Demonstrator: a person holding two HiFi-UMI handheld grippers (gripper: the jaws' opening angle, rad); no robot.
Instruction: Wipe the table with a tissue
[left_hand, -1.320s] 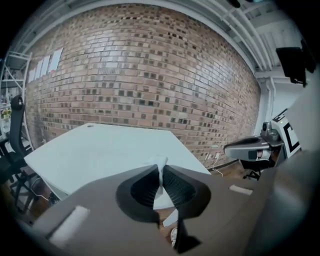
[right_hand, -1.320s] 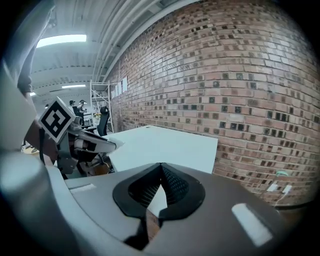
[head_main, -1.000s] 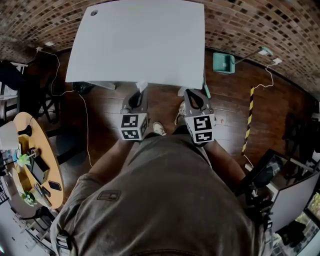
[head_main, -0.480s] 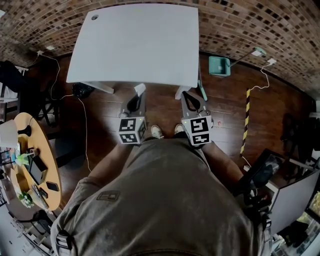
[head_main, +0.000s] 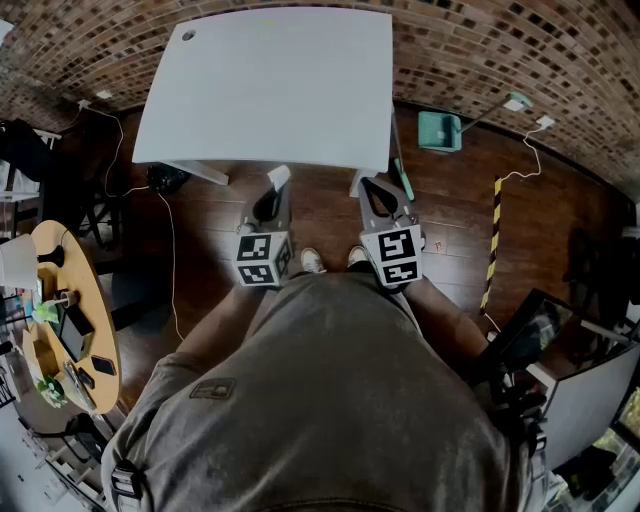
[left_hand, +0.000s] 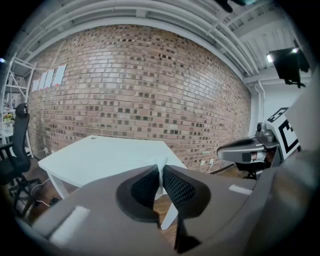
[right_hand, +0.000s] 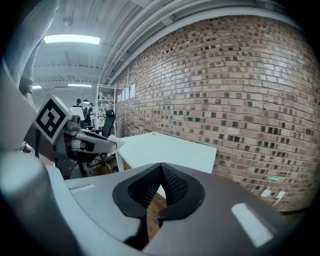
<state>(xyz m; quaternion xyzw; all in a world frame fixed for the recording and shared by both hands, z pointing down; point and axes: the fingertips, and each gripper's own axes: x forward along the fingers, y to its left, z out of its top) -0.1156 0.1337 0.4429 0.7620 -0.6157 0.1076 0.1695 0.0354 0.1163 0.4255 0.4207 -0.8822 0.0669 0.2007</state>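
While L tongs (left_hand: 160, 174) pinch tissue (head_main: 279, 177), R tongs (right_hand: 161, 169) together, table (head_main: 270, 90) ahead

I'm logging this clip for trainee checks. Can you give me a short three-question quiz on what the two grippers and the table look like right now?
1. True or false: the tissue is pressed flat on the white table.
2. Which gripper holds the tissue? A) left gripper B) right gripper C) neither
3. Fill in: the right gripper's fingers are ___, with nothing between them.

Key: 1 false, it is held short of the table's near edge, over the wooden floor; 2 A; 3 shut.
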